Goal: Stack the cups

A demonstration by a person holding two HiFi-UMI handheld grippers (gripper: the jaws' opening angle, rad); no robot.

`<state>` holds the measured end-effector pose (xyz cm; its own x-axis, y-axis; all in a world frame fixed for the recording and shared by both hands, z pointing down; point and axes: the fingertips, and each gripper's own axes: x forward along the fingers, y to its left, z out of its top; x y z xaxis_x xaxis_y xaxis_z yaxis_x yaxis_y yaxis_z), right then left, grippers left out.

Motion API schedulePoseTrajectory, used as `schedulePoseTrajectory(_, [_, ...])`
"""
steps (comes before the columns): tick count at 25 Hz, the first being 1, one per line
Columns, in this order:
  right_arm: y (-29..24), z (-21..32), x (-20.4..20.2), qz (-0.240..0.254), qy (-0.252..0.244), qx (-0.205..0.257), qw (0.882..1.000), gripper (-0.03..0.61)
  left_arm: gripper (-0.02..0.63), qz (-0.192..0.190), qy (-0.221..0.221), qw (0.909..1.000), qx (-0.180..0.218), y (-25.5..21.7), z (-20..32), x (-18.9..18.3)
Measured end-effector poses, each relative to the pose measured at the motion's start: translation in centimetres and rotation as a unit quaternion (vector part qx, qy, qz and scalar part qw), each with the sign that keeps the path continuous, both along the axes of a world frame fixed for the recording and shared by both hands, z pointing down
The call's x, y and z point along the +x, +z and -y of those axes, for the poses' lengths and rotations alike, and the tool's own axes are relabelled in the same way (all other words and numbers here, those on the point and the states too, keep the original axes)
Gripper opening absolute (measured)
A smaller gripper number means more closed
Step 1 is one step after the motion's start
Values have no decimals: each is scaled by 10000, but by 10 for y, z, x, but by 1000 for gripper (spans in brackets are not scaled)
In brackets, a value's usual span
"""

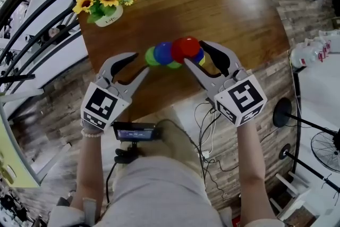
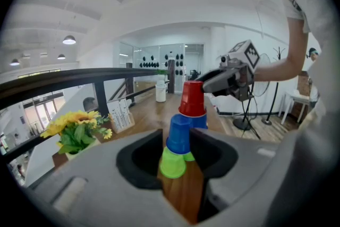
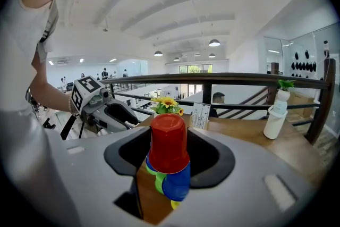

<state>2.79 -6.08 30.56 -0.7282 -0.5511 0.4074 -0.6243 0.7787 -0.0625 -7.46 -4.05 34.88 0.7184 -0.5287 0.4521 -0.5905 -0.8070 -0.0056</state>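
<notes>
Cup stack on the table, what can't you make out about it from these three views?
- Head view: the red cup on top covers the cups under it, so how many stand below is unclear.
- Right gripper view: the yellow cup is only a sliver under the blue cup; the rest is hidden.
- Right gripper view: the right gripper has its jaws either side of the red cup; whether the pads touch it cannot be told.

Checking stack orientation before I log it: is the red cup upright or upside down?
Upside down. The red cup has its closed base on top and widens towards the bottom, sitting atop a blue cup.
</notes>
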Motion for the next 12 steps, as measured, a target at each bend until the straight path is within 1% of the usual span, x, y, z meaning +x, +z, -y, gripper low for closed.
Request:
schedulePoseTrajectory(5, [-3,-3,1,85,31,37,10000,206,152,19,39,10000,12,-2,-3,0])
schedulePoseTrajectory(12, [-8,-10,6,57,59,84,9999,206,152,-8,52,10000,66,-7,-4,-2])
